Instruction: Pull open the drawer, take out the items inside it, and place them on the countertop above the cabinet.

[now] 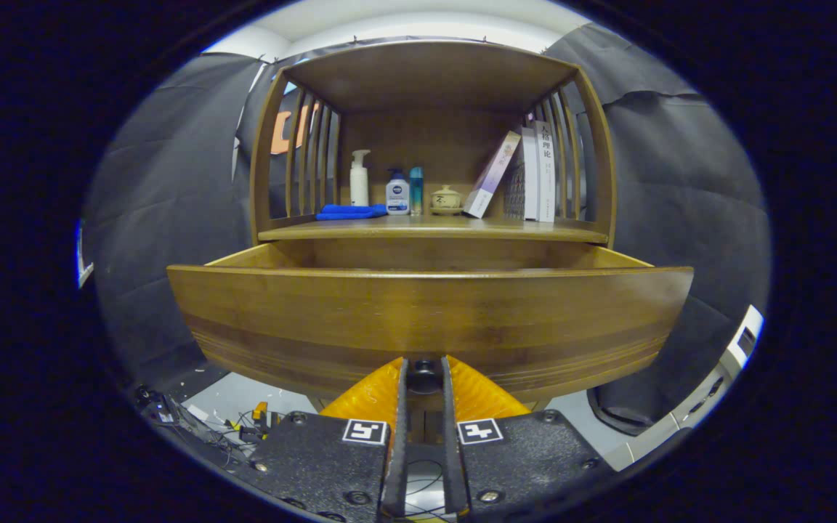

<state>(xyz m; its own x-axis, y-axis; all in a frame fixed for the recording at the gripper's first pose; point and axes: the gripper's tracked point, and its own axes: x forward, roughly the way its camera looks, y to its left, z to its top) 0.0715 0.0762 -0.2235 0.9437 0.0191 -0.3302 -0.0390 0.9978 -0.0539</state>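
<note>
The drawer point(429, 312) of the wooden cabinet point(433, 80) is seen pulled well out, its curved front panel filling the space just ahead of the fingers. The gripper point(424, 374) is held low against that panel; its two fingers are drawn close together on either side of a small dark knob point(424, 376) on the drawer front, and appear to be pinching it, though actual contact on both sides cannot be confirmed. The inside of the drawer is hidden behind its front panel, so its contents cannot be told.

Directly above the drawer lies the surface point(360, 231), a wooden countertop enclosed by slatted side walls and a top board. On it, taken from the drawer's left end toward its right: a folded blue cloth point(349, 211), a white pump bottle point(359, 179) behind it, a white-and-blue pump bottle point(397, 193), a slim teal bottle point(416, 190), a small lidded ceramic pot point(446, 198) on a saucer, one book leaning point(492, 174) against a row of upright books point(538, 174).

Room: black cloth walls point(171, 240) are hung to both sides of the cabinet, a pale ceiling above it. Below the drawer, a grey floor point(233, 399) is seen with loose cables and small hardware point(244, 425) to the left, and a white device point(731, 356) low to the right
</note>
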